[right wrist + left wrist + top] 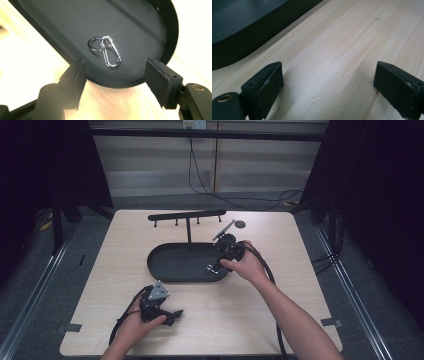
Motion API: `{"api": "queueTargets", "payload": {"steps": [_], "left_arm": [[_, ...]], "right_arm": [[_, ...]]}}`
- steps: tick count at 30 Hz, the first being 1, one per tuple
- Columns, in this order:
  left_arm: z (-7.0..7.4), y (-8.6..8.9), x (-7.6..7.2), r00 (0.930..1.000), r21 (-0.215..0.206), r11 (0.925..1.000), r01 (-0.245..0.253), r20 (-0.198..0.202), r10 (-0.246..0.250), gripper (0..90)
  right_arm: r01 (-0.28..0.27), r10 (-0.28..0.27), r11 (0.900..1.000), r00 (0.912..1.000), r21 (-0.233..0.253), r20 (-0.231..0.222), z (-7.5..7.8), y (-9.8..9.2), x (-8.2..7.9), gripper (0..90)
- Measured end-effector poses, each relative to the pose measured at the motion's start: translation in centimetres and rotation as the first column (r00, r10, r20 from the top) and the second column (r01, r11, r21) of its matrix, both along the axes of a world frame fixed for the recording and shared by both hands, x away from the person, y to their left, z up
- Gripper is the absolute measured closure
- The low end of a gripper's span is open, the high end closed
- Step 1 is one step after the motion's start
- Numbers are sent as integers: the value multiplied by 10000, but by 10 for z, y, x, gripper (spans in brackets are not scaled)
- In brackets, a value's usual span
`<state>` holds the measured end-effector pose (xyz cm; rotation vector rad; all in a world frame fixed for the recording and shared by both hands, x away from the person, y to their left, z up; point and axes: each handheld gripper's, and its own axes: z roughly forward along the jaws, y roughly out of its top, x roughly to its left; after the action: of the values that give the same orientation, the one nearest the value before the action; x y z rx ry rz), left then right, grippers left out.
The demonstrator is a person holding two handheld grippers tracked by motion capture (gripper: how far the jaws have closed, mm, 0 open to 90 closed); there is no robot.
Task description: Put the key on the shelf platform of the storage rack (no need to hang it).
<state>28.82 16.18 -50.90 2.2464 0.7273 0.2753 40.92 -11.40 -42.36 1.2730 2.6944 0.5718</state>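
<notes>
Wooden table (pixel 280 295): right gripper (pixel 115 75), fingers wide, over key clip (pixel 110 52) in black tray (pixel 170 265).

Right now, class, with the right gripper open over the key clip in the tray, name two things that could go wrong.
1. The key clip lies flat on the tray floor, so the open right gripper might slide over it instead of catching it.
2. It lies near the tray's rim, which a jaw might strike, shifting the tray.

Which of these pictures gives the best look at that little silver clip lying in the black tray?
The right gripper view: the silver clip with its ring lies large and sharp on the black tray, just ahead of the open right gripper. The high view shows it as a tiny glint. The left gripper view catches a part of the tray.
</notes>
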Motion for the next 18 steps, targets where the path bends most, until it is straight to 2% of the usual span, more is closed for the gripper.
{"api": "queueTargets", "payload": {"steps": [18], "left_arm": [[0,0,0,10000,21,10000,8,23,-8,87]], "right_arm": [[195,-200,9996,9995,212,228,6,-21,-13,301]]}}
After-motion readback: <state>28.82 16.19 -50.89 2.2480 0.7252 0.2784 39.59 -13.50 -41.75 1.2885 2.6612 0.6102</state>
